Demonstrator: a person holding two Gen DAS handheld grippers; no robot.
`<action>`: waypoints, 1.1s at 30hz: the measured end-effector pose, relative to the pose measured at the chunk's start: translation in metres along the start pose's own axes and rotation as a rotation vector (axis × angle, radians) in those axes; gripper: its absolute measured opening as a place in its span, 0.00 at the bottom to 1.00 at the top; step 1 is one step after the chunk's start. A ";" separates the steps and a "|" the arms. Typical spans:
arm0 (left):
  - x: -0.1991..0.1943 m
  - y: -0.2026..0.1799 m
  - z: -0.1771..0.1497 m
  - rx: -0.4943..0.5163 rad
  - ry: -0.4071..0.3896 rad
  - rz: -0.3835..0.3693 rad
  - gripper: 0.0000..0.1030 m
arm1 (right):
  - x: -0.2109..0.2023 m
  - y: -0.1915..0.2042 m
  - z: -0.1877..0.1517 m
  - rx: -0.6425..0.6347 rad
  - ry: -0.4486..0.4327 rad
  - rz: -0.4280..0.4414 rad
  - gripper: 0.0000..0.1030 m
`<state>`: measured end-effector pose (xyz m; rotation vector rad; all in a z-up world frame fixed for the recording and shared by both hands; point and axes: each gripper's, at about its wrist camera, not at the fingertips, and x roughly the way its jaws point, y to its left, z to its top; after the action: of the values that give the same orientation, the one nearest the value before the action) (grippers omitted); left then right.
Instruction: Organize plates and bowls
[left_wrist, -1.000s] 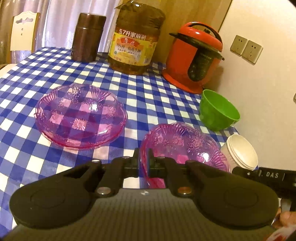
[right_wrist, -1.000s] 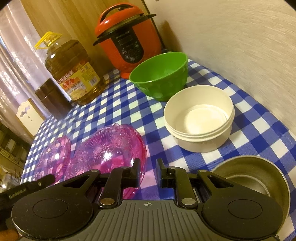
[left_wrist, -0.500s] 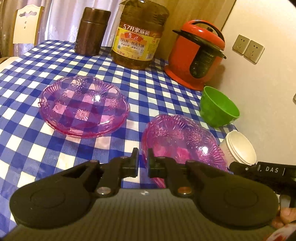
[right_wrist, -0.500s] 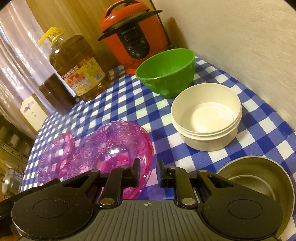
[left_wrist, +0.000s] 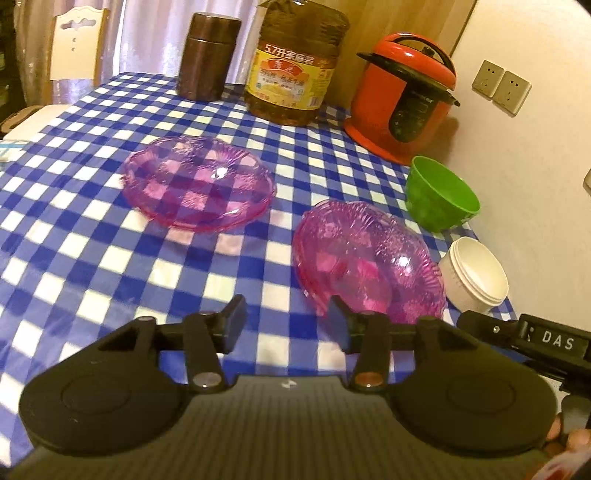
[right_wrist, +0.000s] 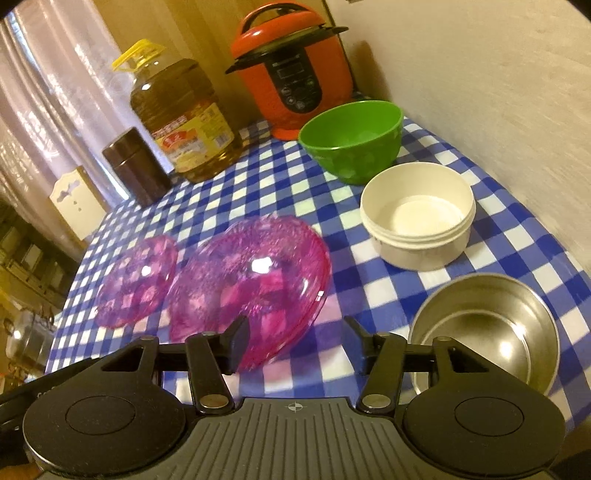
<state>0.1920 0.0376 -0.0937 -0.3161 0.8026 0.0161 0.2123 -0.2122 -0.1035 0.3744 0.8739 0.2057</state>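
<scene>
Two clear pink plates lie on the blue checked cloth. My left gripper (left_wrist: 286, 321) hovers just short of the nearer pink plate (left_wrist: 369, 258); its jaws are opening, with only cloth between them. The farther pink plate (left_wrist: 199, 184) lies to the left. My right gripper (right_wrist: 295, 339) is opening too. The near pink plate (right_wrist: 251, 280) has its rim beside the left finger, and neither pad presses on it. A green bowl (right_wrist: 351, 140), a white bowl (right_wrist: 417, 218) and a steel bowl (right_wrist: 487, 325) stand to the right.
At the back of the table stand a red pressure cooker (left_wrist: 402, 99), a large oil bottle (left_wrist: 291, 70) and a brown canister (left_wrist: 207, 55). A wall runs along the right side. A white chair (left_wrist: 74, 48) stands behind the far left corner.
Both grippers went from shut at the near pink plate's rim to open and drew back and up. The plate now rests on the cloth, free of both.
</scene>
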 end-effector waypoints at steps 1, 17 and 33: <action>-0.003 0.001 -0.002 0.000 0.002 0.007 0.54 | -0.003 0.002 -0.003 -0.007 0.003 0.004 0.53; -0.053 0.023 -0.020 -0.034 0.005 0.062 0.69 | -0.030 0.037 -0.033 -0.080 0.047 0.037 0.54; -0.070 0.038 -0.017 -0.054 -0.018 0.065 0.69 | -0.036 0.057 -0.041 -0.127 0.058 0.054 0.55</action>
<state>0.1258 0.0764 -0.0651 -0.3406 0.7955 0.1017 0.1561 -0.1622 -0.0789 0.2747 0.9034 0.3223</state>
